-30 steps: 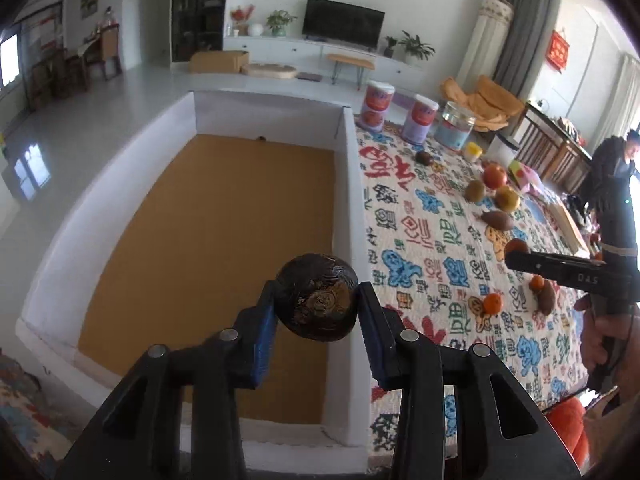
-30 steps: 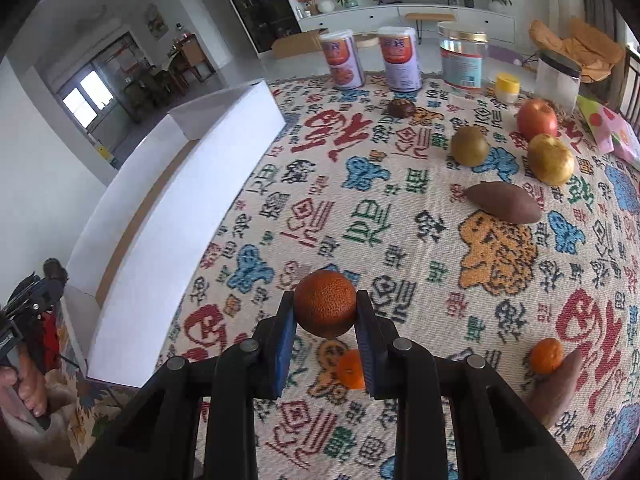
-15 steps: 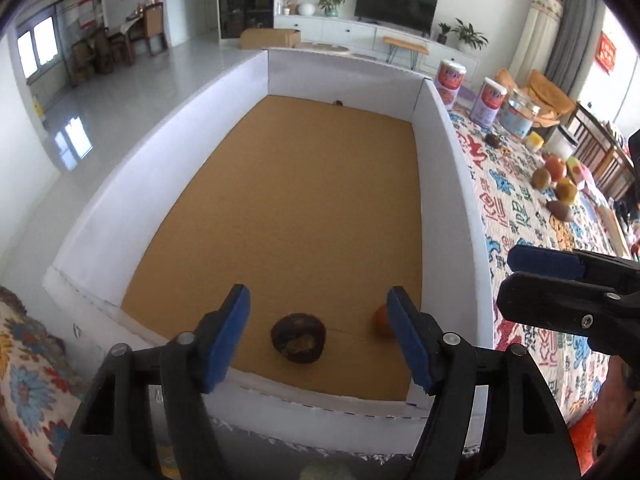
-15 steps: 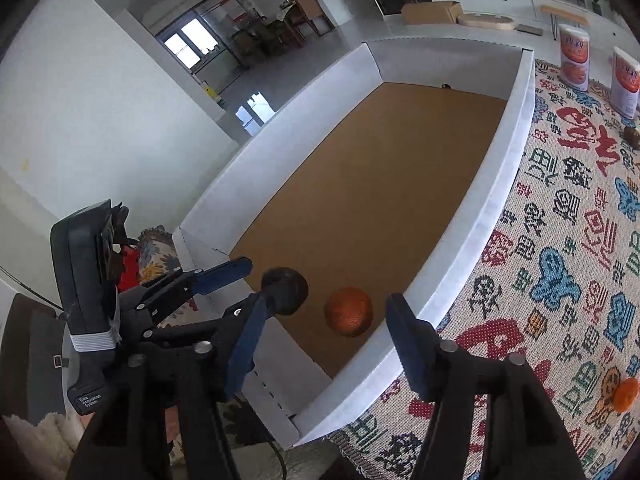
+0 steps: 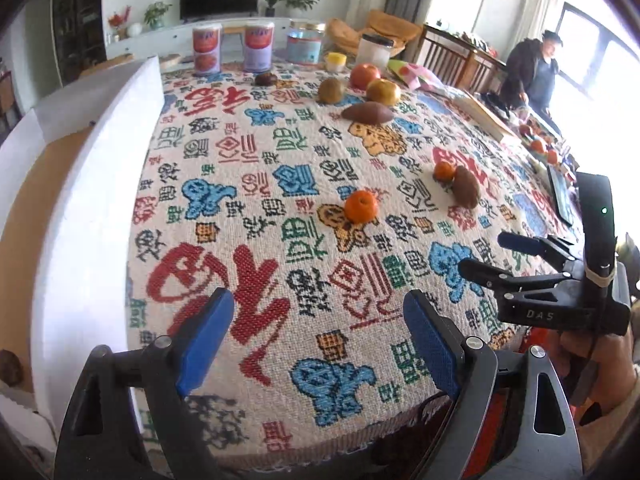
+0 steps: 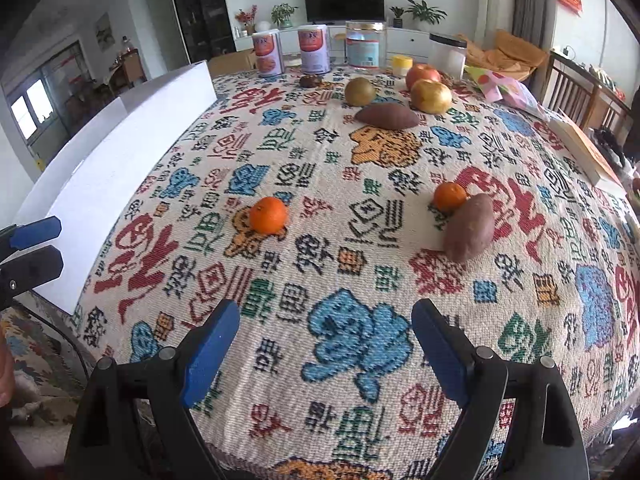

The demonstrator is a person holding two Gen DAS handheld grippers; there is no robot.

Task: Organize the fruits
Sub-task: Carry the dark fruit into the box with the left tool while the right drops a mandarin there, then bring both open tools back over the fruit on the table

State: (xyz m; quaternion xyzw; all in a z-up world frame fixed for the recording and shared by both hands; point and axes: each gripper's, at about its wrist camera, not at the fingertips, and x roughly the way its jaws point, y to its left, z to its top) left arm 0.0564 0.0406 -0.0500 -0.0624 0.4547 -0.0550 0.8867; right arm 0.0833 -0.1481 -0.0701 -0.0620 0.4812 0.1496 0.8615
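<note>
Both tools, left [image 5: 318,338] and right [image 6: 326,346], just spread, empty above the tablecloth's [image 6: 360,288] bare near edge

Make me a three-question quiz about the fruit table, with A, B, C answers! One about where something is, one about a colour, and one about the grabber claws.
1. What does the far-right small orange touch?
A. a brown sweet potato
B. a tin
C. the white box

2. What colour are the pads on the right gripper?
A. red
B. blue
C. green

3. How do the left gripper and the right gripper stand?
A. both open, holding nothing
B. both shut on fruit
C. one holds an apple

Answers:
1. A, the orange sits against the potato's upper end.
2. B, both pads are blue.
3. A, only the patterned tablecloth shows between each pair of fingers; the jaws have just been opening.
</note>
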